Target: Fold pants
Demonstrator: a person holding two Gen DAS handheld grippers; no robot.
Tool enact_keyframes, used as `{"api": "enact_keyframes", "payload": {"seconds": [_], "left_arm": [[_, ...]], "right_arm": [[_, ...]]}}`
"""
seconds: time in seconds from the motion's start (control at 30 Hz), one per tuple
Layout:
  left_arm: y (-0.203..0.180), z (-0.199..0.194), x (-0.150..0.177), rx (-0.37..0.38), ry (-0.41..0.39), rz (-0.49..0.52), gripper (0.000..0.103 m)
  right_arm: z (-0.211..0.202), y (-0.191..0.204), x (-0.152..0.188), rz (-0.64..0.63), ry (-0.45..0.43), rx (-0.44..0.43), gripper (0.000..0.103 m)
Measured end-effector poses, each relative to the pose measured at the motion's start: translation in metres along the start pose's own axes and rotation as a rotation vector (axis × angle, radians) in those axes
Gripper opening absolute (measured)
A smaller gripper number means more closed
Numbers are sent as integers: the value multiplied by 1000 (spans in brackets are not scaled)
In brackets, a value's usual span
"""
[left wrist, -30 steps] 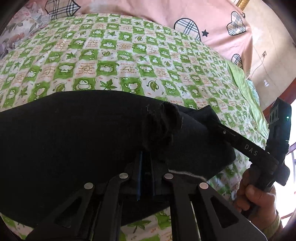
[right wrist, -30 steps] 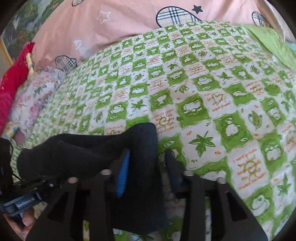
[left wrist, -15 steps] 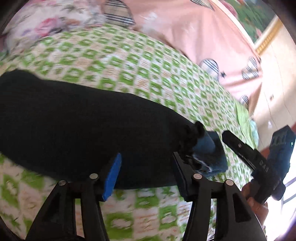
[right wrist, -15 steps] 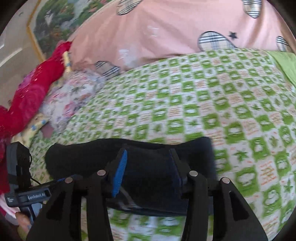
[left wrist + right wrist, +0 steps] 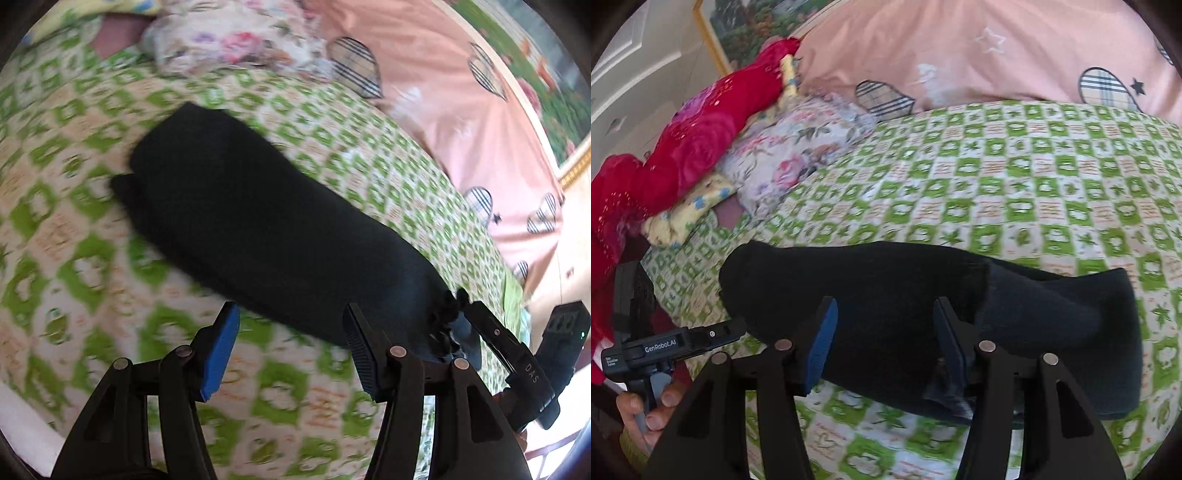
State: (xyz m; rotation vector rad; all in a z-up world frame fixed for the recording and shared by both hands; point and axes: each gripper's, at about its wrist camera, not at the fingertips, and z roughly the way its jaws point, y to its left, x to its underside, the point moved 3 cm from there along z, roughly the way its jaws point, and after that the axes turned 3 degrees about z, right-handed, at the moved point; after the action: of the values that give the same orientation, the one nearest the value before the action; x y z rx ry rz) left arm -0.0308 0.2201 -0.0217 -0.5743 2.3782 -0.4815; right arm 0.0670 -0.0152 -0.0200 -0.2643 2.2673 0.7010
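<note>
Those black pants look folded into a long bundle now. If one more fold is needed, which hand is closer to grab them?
Probably the right. The right gripper has been opening, its fingers over the pants; the left gripper stands open over bare bedsheet beside them.

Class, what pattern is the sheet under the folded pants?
Green-and-white checks on the sheet, clearest in the right wrist view.

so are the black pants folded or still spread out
Folded: the black pants lie as a compact doubled bundle on the green checked sheet, layered edges visible.
</note>
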Motion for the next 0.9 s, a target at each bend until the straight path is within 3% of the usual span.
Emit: {"api": "enact_keyframes", "payload": {"seconds": [0.4,0.9], "left_arm": [[57,-8,-21,-30,-31,-168,61],[96,13,-42,-34,-11,-334,67]], "right_arm": [[46,49,-17,-92,86,-91,55],[150,114,-76,-219,269,-263,55]]}}
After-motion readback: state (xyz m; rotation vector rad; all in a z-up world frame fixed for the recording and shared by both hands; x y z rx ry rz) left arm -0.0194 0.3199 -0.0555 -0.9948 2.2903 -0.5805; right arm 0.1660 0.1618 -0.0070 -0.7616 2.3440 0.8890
